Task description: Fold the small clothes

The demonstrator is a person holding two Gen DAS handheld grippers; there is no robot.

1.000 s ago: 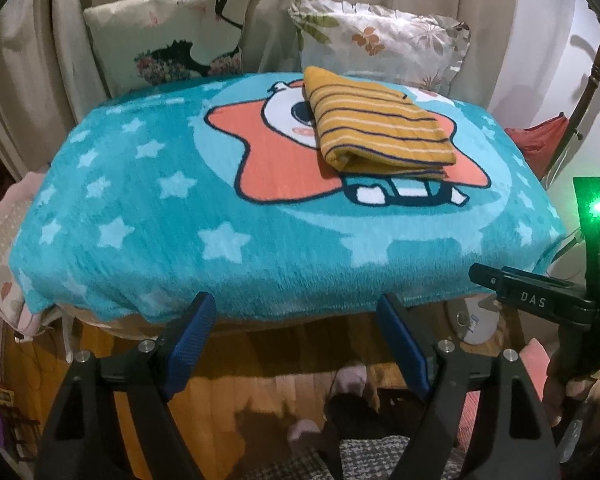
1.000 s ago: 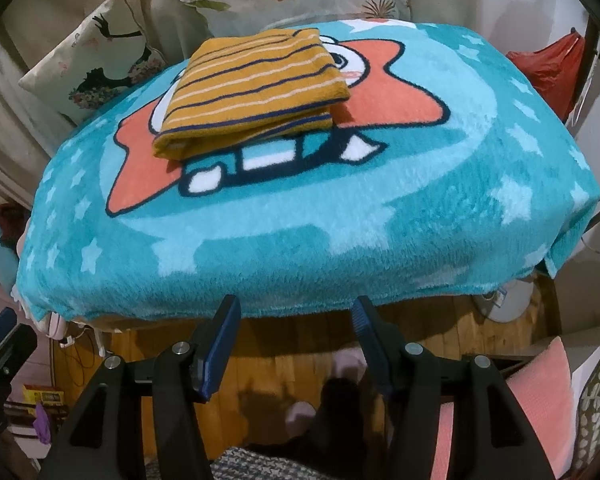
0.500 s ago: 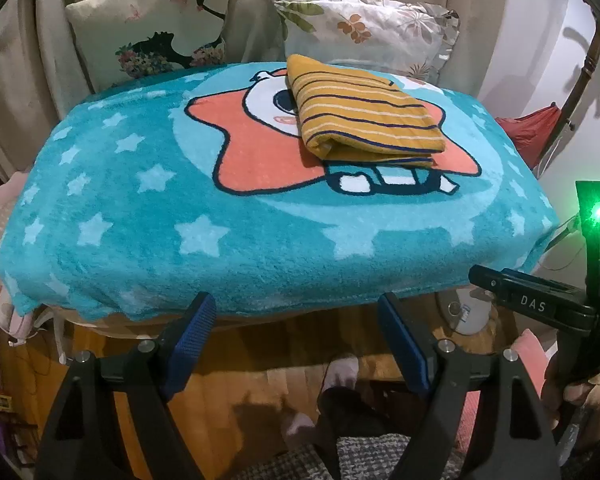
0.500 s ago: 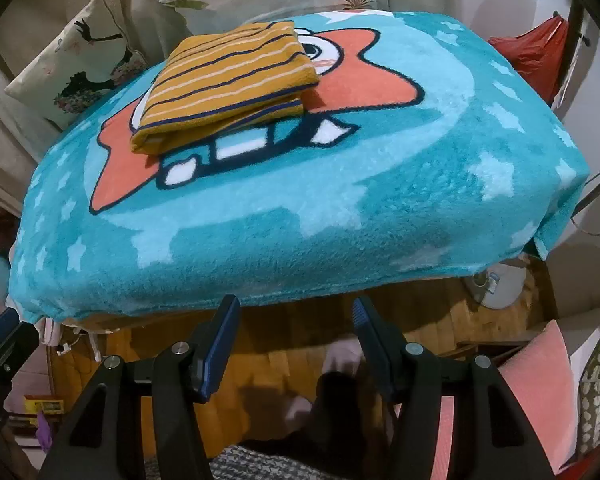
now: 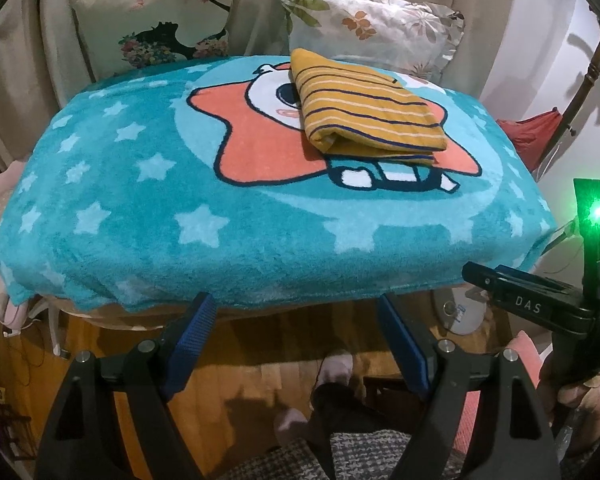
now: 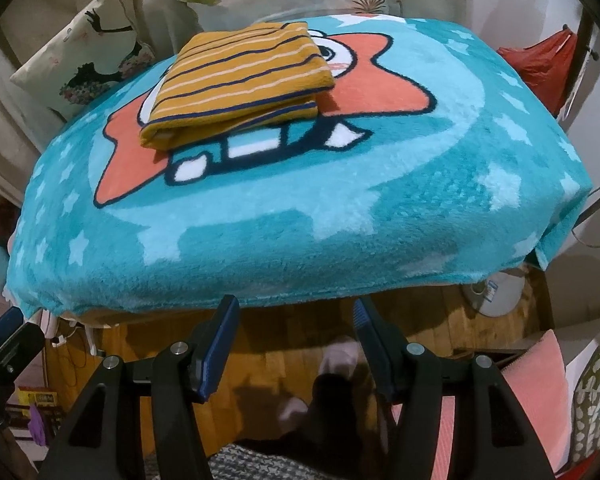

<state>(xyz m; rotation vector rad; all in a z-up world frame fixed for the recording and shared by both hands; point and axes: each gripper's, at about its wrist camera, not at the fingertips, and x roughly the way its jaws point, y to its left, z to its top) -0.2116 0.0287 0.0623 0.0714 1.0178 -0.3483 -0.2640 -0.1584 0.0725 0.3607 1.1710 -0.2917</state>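
A mustard-yellow garment with navy and white stripes (image 5: 364, 112) (image 6: 240, 84) lies folded into a neat rectangle at the far side of a teal star-print blanket (image 5: 180, 200) (image 6: 340, 220). My left gripper (image 5: 296, 320) hangs open off the blanket's near edge, above the wooden floor, with nothing between its blue pads. My right gripper (image 6: 296, 324) is also open and empty, held just off the same near edge. Both are well short of the garment. The body of the right gripper (image 5: 540, 304) shows at the right of the left wrist view, with a green light on.
Two printed pillows (image 5: 152, 20) (image 5: 376, 28) lean against curtains behind the blanket. A red bag (image 6: 548, 60) hangs at the right. A white round object (image 6: 496, 292) sits on the wooden floor (image 5: 260, 360), where the person's feet (image 6: 340, 356) show. A pink cushion (image 6: 540, 400) lies lower right.
The folded garment and both open grippers stay as they were. The blanket and garment sit slightly differently in both views from small shifts of the cameras.
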